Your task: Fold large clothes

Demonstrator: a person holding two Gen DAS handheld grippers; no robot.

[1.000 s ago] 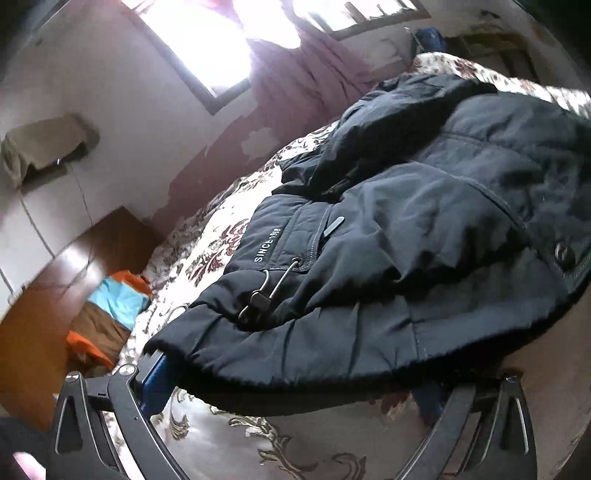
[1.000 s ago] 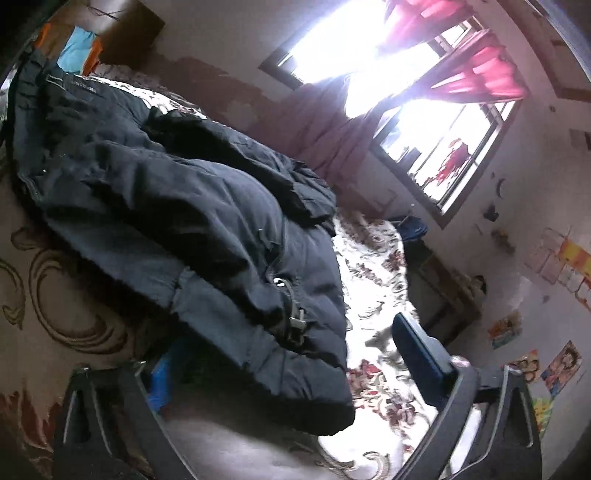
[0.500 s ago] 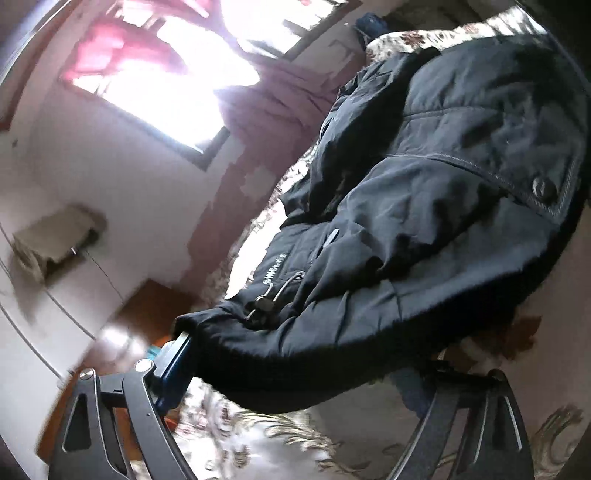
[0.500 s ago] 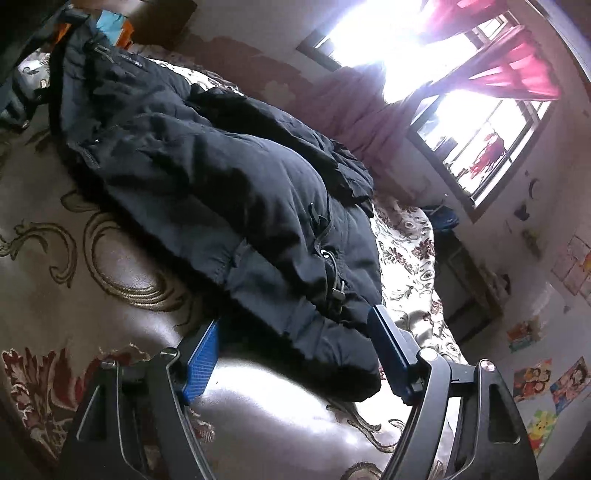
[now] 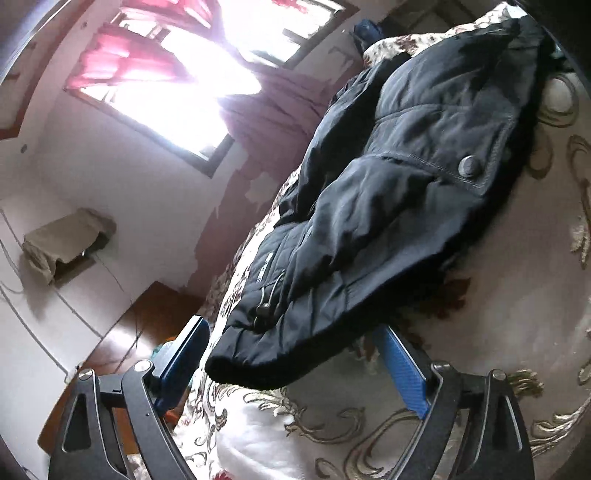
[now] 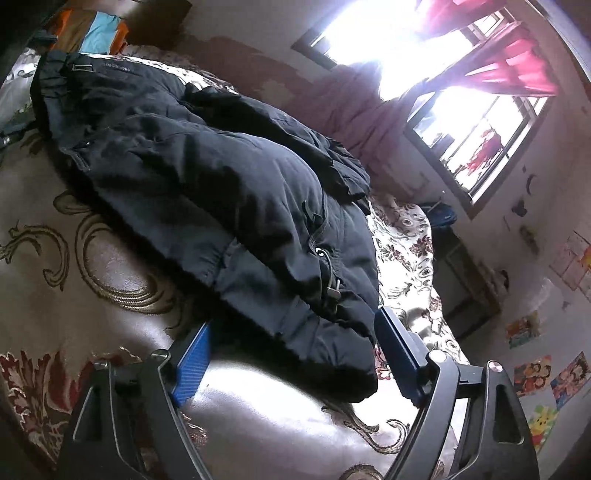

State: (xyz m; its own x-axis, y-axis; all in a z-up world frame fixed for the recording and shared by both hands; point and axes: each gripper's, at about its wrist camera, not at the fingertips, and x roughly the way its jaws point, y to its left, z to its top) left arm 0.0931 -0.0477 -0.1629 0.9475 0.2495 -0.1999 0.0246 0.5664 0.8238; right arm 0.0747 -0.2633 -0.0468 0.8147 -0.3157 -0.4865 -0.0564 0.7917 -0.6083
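A dark navy padded jacket (image 5: 388, 206) lies folded in a long bundle on a bed with a cream floral cover (image 5: 498, 314). In the left wrist view my left gripper (image 5: 295, 354) is open, its blue-padded fingers (image 5: 400, 363) standing on either side of the jacket's near end without pinching it. In the right wrist view the jacket (image 6: 207, 177) fills the middle. My right gripper (image 6: 291, 350) is open too, its blue fingers (image 6: 194, 363) wide apart around the jacket's other end, which has a drawcord toggle (image 6: 334, 291).
A bright window with red curtains (image 5: 155, 74) is behind the bed. A wooden floor (image 5: 122, 332) lies beside the bed. A pile of orange and blue cloth (image 6: 92, 29) sits past the bed's far end. Posters (image 6: 532, 369) hang on the right wall.
Both grippers have let go of the jacket's ends and drawn back a little. The jacket now rests on the bed between the open fingers. Both cameras have tilted.
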